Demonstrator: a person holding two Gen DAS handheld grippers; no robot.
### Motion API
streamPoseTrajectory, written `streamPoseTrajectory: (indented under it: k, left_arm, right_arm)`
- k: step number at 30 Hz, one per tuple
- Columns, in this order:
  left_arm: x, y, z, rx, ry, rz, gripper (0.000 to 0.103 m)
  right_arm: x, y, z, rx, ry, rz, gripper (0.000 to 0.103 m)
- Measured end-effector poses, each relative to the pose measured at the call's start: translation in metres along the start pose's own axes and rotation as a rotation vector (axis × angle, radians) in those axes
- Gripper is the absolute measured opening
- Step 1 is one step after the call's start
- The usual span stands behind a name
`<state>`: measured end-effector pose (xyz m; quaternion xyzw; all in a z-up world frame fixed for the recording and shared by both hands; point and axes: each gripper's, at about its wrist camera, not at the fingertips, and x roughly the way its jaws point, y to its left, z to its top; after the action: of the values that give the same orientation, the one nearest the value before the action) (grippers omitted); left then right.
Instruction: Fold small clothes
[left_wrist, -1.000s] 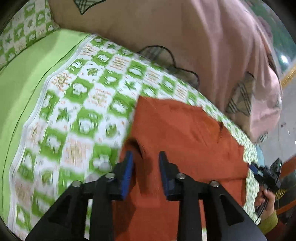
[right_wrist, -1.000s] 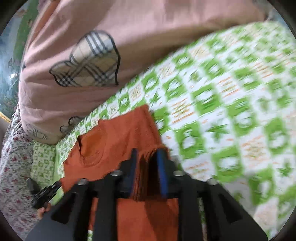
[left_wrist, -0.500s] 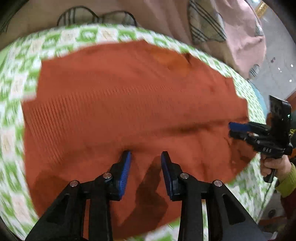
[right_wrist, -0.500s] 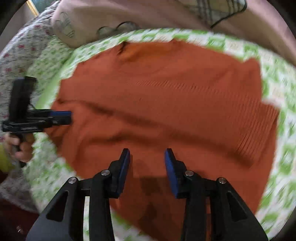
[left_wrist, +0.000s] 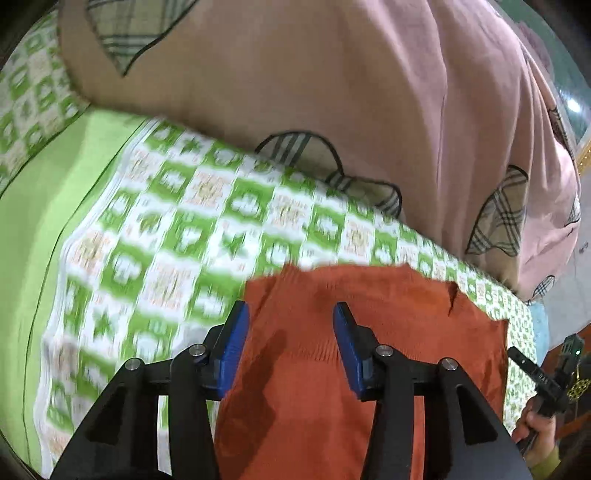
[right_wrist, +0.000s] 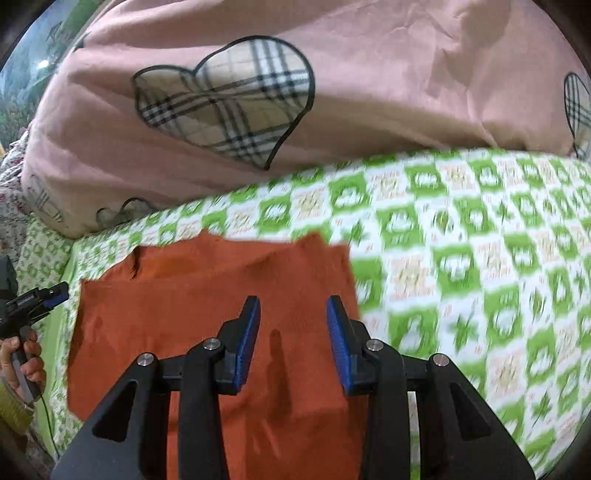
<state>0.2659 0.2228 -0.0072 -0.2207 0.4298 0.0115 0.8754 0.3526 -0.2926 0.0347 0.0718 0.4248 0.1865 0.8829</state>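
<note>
A small rust-orange garment (left_wrist: 369, 332) lies flat on the green-and-white patterned bedsheet (left_wrist: 166, 229). It also shows in the right wrist view (right_wrist: 207, 295). My left gripper (left_wrist: 290, 343) is open and empty, hovering over the garment's left part near its left edge. My right gripper (right_wrist: 291, 339) is open and empty, hovering over the garment's right part near its right edge. Each gripper shows small at the side of the other's view: the right one (left_wrist: 543, 373), the left one (right_wrist: 37, 299).
A big pink quilt with plaid heart patches (right_wrist: 258, 92) lies along the far side of the bed, close behind the garment; it fills the top of the left wrist view (left_wrist: 332, 92). A plain green stretch of sheet (left_wrist: 33, 192) lies to the left.
The right gripper, shut on a fold of the garment a second ago, has opened. Both grippers swept over the spread garment and now tilt up toward its far edge.
</note>
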Motion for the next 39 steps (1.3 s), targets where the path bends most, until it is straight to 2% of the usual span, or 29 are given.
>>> streamPoseTrajectory:
  k: [3, 5, 6, 8, 10, 13, 15, 17, 20, 25, 30, 34, 39]
  left_arm:
    - [-0.016, -0.002, -0.037, -0.009, 0.021, -0.034, 0.048]
    - [-0.026, -0.006, -0.065, -0.011, 0.049, -0.073, 0.047]
    - [-0.03, -0.008, -0.082, -0.005, 0.069, -0.082, 0.046]
    - [-0.033, -0.015, -0.108, 0.011, 0.106, -0.077, 0.046]
    - [-0.032, -0.013, -0.134, 0.015, 0.153, -0.051, 0.046]
    - [-0.031, 0.0, -0.16, -0.016, 0.204, -0.009, 0.046]
    - [-0.038, 0.01, -0.172, -0.045, 0.215, 0.006, 0.047]
    - [-0.044, 0.016, -0.179, -0.062, 0.215, 0.028, 0.047]
    - [-0.053, 0.026, -0.189, -0.122, 0.218, 0.013, 0.047]
    - [-0.062, 0.027, -0.207, -0.184, 0.211, 0.003, 0.051]
    - [-0.06, 0.029, -0.22, -0.294, 0.196, -0.063, 0.055]
    - [-0.048, 0.03, -0.217, -0.368, 0.178, -0.088, 0.064]
    - [-0.032, 0.039, -0.199, -0.442, 0.129, -0.099, 0.065]
  right_arm:
    - [-0.009, 0.007, -0.026, -0.001, 0.027, 0.042, 0.038]
    - [-0.011, 0.012, -0.046, -0.002, 0.068, 0.079, 0.038]
    - [-0.011, 0.014, -0.058, 0.015, 0.115, 0.06, 0.038]
    - [-0.014, 0.016, -0.08, -0.007, 0.155, 0.053, 0.038]
    - [-0.018, 0.007, -0.099, -0.001, 0.183, 0.0, 0.038]
    - [-0.032, -0.016, -0.112, 0.084, 0.172, -0.003, 0.036]
    - [-0.042, -0.02, -0.113, 0.104, 0.16, -0.037, 0.037]
    - [-0.052, -0.02, -0.116, 0.099, 0.158, -0.089, 0.038]
    - [-0.064, -0.021, -0.119, 0.126, 0.155, -0.063, 0.038]
    - [-0.075, -0.006, -0.128, 0.1, 0.169, -0.018, 0.038]
    - [-0.076, 0.013, -0.136, 0.065, 0.189, 0.025, 0.038]
    - [-0.073, 0.029, -0.138, 0.034, 0.207, 0.048, 0.038]
    - [-0.07, 0.041, -0.135, 0.025, 0.222, 0.078, 0.039]
